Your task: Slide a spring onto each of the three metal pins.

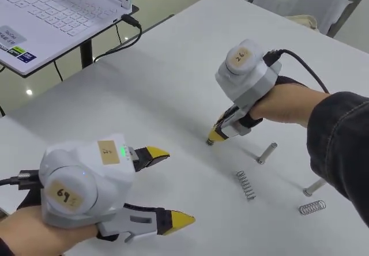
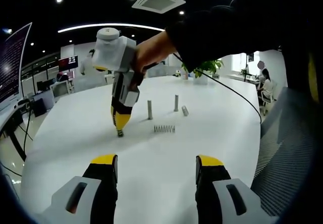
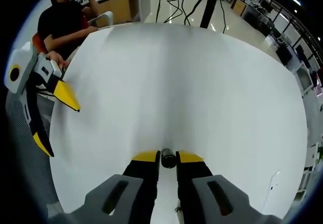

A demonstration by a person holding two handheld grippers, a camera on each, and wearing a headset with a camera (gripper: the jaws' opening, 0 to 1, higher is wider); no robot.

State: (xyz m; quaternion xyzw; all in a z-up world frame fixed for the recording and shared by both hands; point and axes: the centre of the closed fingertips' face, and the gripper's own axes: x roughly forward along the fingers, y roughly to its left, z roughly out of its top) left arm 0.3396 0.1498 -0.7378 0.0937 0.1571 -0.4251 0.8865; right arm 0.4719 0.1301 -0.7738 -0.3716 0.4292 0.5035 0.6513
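Pins first, the hard one: the held pin (image 1: 210, 142) is mostly hidden by the yellow tips of the right gripper (image 1: 214, 136). Just a short stub shows below them, its lower end on the table (image 1: 173, 77). In the right gripper view it reads as a dark round end between the jaws, which are clamped on it. Cannot tell whether a spring sits on it. A dark sleeve (image 1: 340, 146) covers the right edge of the head view. The laptop (image 1: 52, 8) is cut off by the top left corner, and its screen is barely visible.

Surface: plain white table, matte. The laptop sits on a separate dark stand beside it, with a black cable (image 1: 124, 34) hanging off. Room: open office with strip lights in the ceiling, a potted plant (image 2: 204, 67) past the far end of the table, desks and screens. A seated person (image 3: 63, 19) is beyond the table edge.

Counts:
- Pins, three: the held one, plus a near pin (image 1: 266, 153) and a far pin (image 1: 314, 187). Both free ones stand upright in the left gripper view, apart from each other.
- Springs, two, both lying flat: a first spring (image 1: 246, 185) near the near pin and a second spring (image 1: 312, 207) just beside the far pin.
- Grippers, two: the left gripper (image 1: 176, 184) has its jaws spread wide and holds nothing, well apart from the parts.
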